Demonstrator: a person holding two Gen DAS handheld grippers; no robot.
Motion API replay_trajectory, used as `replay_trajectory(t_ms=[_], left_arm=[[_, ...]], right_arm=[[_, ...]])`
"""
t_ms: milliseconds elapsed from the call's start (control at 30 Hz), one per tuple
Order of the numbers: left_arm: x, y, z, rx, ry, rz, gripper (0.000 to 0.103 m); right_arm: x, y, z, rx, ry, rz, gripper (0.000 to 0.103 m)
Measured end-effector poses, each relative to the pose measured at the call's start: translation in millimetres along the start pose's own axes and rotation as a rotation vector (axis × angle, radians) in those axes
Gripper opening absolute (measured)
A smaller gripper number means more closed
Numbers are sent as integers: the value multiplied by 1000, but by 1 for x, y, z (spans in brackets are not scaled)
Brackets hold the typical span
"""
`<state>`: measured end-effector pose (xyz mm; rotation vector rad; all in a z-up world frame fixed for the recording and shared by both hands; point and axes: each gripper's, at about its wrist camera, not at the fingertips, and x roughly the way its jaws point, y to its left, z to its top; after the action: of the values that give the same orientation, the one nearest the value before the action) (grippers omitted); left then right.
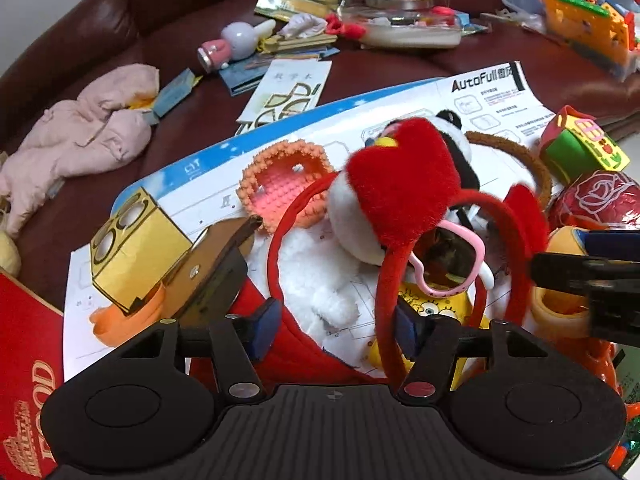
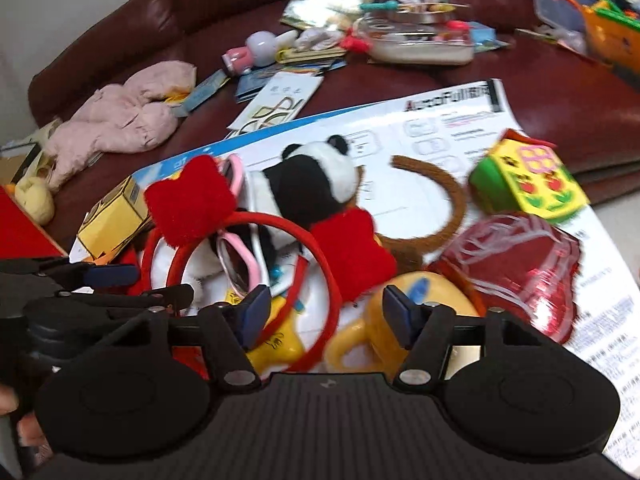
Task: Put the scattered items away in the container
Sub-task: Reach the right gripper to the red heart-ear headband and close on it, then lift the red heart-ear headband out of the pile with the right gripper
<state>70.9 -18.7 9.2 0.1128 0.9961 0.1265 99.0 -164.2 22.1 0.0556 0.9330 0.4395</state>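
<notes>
**Two tools over a heap of toys on the sofa**

Both tools hang nose-down over a pile of odds and ends on a printed instruction sheet (image 1: pixel 496 92), spread across a dark red leather sofa (image 1: pixel 168 8). No container for the tidying shows plainly from either camera.

The nearest thing is a red headband (image 1: pixel 386 300) with two plush red hearts. In the left wrist view its band rises just ahead of the left tool (image 1: pixel 338 330), hard by the right-hand pad; whether the pad touches it I cannot tell. The jaws stand about half apart and nothing is clearly pinched. In the right wrist view the band loops up between the pads of the right tool (image 2: pixel 324 314), which is also half open and gripping nothing that I can see.

The headband looks light: a thin, springy hoop in red cloth, with soft hearts that would squash and slip. I would take it on the band itself, low and away from the plush. It is tangled with pink sunglasses (image 1: pixel 452 260), so a lift may drag them along; they look hard and slippery.

Behind it lies a black-and-white panda plush (image 2: pixel 316 184), soft and easy to pinch anywhere. Right of the right tool sits a yellow mug-like toy (image 2: pixel 400 308), likely rigid, and farther off a shiny red foil heart (image 2: pixel 516 276).
</notes>
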Motion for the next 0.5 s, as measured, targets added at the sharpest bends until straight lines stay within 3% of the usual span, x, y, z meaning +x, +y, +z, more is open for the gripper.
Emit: replay_trajectory(t_ms=[133, 267, 300, 333, 400, 433, 500], left_arm=[[0, -11, 3, 51, -30, 35, 75], [10, -19, 9, 78, -19, 27, 75], [13, -20, 10, 84, -13, 21, 61], [17, -21, 10, 87, 1, 14, 32], [20, -18, 8, 59, 49, -52, 2], [19, -16, 6, 49, 57, -56, 3], [9, -10, -3, 50, 51, -41, 2]], right_arm=[[23, -3, 3, 35, 60, -3, 50], [32, 1, 1, 10, 66, -13, 48], [34, 2, 1, 13, 69, -10, 48], [36, 3, 1, 15, 70, -7, 48], [36, 4, 0, 26, 79, 12, 43], [35, 3, -1, 39, 84, 31, 37], [31, 4, -4, 50, 87, 63, 35]])
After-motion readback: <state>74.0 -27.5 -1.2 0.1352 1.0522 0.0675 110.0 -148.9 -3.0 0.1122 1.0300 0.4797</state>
